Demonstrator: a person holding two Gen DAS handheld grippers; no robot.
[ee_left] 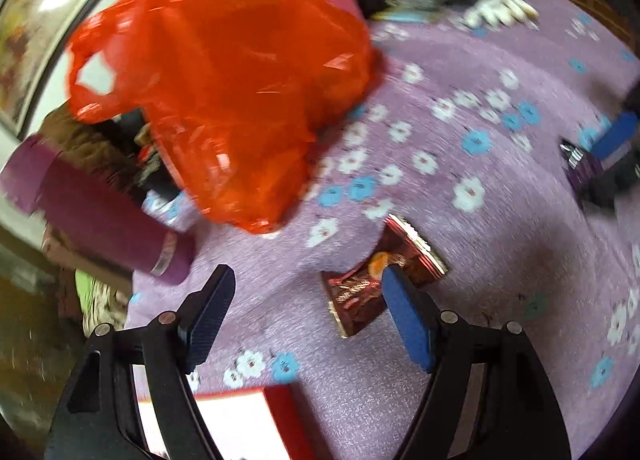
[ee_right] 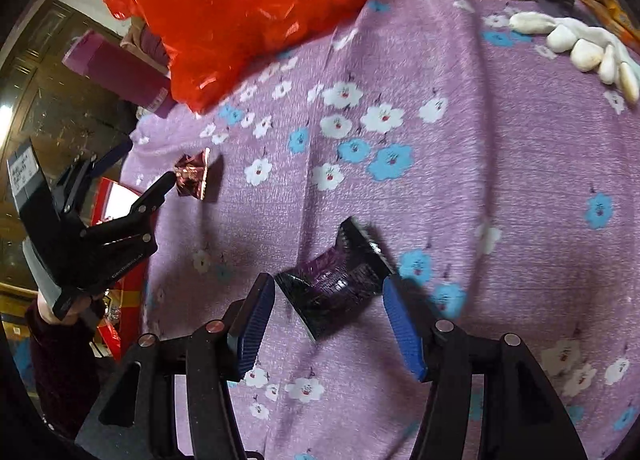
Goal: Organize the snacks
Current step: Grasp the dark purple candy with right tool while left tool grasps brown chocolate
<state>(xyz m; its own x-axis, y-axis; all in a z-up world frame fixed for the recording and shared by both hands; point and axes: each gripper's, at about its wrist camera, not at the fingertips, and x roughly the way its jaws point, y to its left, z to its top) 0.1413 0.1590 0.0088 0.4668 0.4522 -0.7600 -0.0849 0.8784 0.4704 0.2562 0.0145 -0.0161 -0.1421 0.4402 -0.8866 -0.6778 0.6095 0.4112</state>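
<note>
So I'm holding the left gripper (ee_left: 308, 284) with its jaws spread wide and nothing between them, hovering over the purple cloth with white and blue flowers (ee_left: 500, 220). Just ahead of its right finger, a shiny red foil snack packet (ee_left: 360, 292) is lying flat on the cloth, partly tucked behind that blue pad, so I can't tell if they're touching. Right under the gripper, a red-edged white box (ee_left: 256, 416) is poking into view. Further ahead and to the left, a dark purple cylinder (ee_left: 100, 216) is lying on its side, and beyond it a crumpled translucent red plastic bag (ee_left: 224, 92) is sitting up tall.

The right gripper (ee_right: 328, 280) is also gaping open with nothing in it. A glossy dark purple snack packet (ee_right: 332, 280) is sitting right between its fingertips, angled, on the cloth (ee_right: 500, 188); contact isn't clear since it's blurry. Off to its left, the left gripper (ee_right: 144, 172) is showing up beside the red foil packet (ee_right: 194, 178). Far ahead on the right, a pair of white knit gloves (ee_right: 580, 48) is resting on the cloth, and the red bag (ee_right: 240, 12) is sitting far ahead on the left.
</note>
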